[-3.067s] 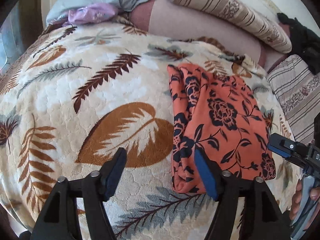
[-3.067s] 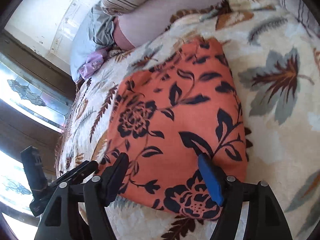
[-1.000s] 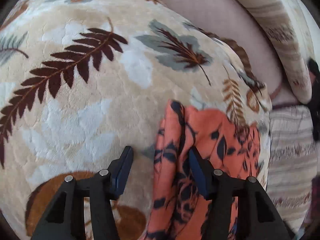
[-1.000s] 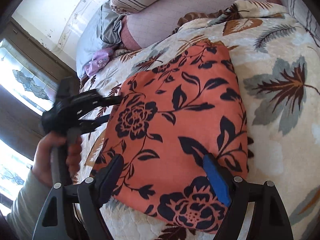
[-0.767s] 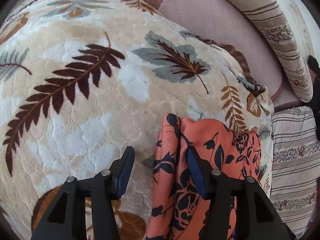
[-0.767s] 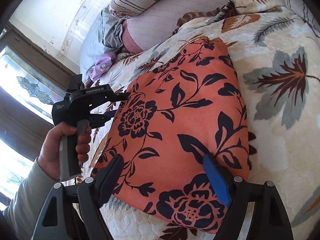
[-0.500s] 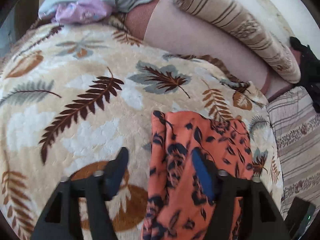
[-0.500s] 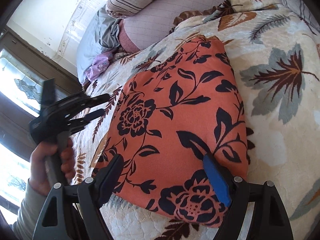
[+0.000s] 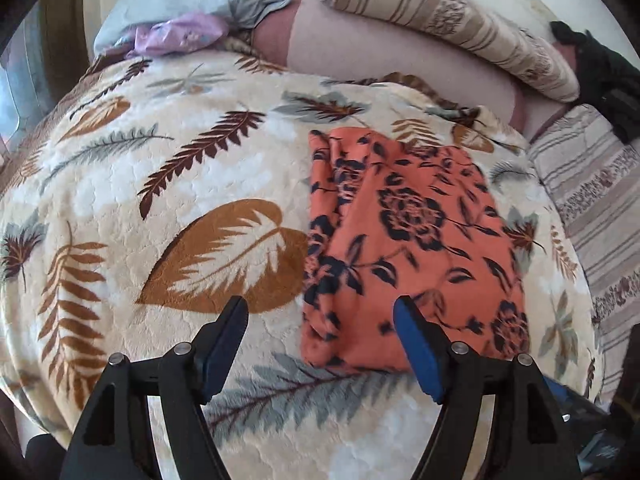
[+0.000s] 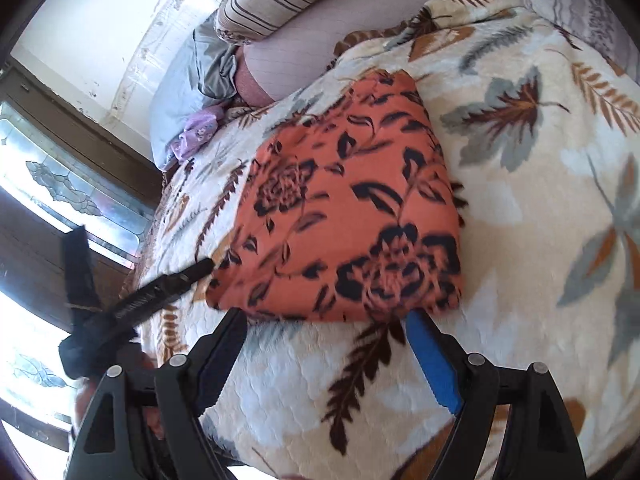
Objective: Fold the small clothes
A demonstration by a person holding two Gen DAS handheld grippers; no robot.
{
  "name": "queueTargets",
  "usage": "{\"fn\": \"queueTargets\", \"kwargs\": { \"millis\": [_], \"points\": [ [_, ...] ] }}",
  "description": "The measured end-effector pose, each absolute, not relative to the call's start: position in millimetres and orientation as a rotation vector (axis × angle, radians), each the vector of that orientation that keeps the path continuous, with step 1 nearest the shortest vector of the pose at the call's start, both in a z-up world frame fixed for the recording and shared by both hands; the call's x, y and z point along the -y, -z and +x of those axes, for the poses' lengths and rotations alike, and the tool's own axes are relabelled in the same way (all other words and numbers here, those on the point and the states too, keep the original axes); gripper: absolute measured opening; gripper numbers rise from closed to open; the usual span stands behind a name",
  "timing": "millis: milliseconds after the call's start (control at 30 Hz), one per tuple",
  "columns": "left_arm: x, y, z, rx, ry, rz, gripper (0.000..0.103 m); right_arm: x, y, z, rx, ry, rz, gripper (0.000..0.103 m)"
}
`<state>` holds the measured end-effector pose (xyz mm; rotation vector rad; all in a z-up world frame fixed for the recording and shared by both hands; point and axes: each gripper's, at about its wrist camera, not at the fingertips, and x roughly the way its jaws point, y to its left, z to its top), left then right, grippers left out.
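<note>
An orange cloth with a dark floral print (image 9: 404, 240) lies folded into a rectangle on the leaf-patterned blanket (image 9: 168, 184); it also shows in the right wrist view (image 10: 344, 216). My left gripper (image 9: 320, 320) is open and empty, just short of the cloth's near left corner. My right gripper (image 10: 324, 328) is open and empty, just short of the cloth's near edge. The left gripper's body (image 10: 132, 300) shows blurred at the cloth's left corner in the right wrist view.
Striped pillows (image 9: 448, 28) and a pinkish bolster (image 9: 392, 64) lie along the far side of the bed. A light blue and lilac pile of clothes (image 9: 188, 20) sits at the far left. A dark object (image 9: 608, 80) lies at the far right. A window (image 10: 60, 208) stands left.
The left gripper has drawn back from the cloth's far left corner to its near left corner. The right gripper has pulled back off the cloth's near edge. The cloth lies still.
</note>
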<state>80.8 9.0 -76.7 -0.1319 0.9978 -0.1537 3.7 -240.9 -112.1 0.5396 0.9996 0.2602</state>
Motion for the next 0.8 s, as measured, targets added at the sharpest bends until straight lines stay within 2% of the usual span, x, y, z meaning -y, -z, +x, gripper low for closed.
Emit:
{"fn": "queueTargets", "kwargs": {
  "millis": [200, 800],
  "points": [
    [1.1, 64.4, 39.7, -0.971, 0.185, -0.101, 0.078, 229.6, 147.8, -37.7, -1.074, -0.224, 0.566, 0.085],
    [12.6, 63.3, 10.1, -0.981, 0.183, -0.070, 0.078, 249.2, 143.4, -67.0, -1.023, -0.173, 0.624, 0.086]
  ]
}}
